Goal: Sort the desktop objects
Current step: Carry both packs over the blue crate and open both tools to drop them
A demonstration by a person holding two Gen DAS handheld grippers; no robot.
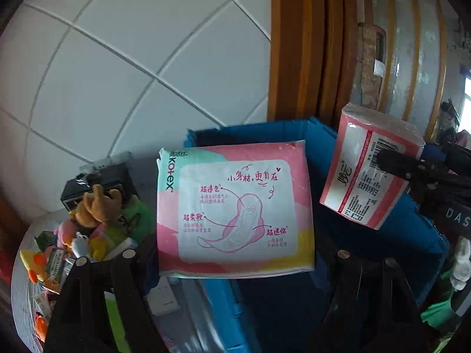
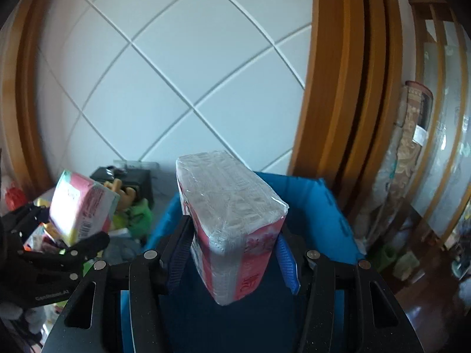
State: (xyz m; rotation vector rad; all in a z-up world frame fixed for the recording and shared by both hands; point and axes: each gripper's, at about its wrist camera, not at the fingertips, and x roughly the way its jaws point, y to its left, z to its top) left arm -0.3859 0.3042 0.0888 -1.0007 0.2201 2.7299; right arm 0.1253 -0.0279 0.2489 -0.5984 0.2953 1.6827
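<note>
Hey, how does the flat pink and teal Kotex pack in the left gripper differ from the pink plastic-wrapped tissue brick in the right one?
The pink and teal Kotex pack is broad, thin and pillow-like; the pink plastic-wrapped tissue pack is a thick, narrow block. The Kotex pack's face carries a line drawing with pink Chinese text; the tissue pack's face carries a barcode and fine print. Both are soft sealed packs, each gripped in a gripper, left gripper and right gripper, above the blue bin.

The flat soft pad packet (image 1: 235, 209) is pink, mint and yellow with a white panel of red line drawing. The plastic-wrapped tissue brick (image 2: 232, 220) is clear over white, banded pink-red. The fabric storage bin (image 2: 321, 203) is plain blue. The tiled wall (image 1: 132, 58) is white with grey grout.
</note>
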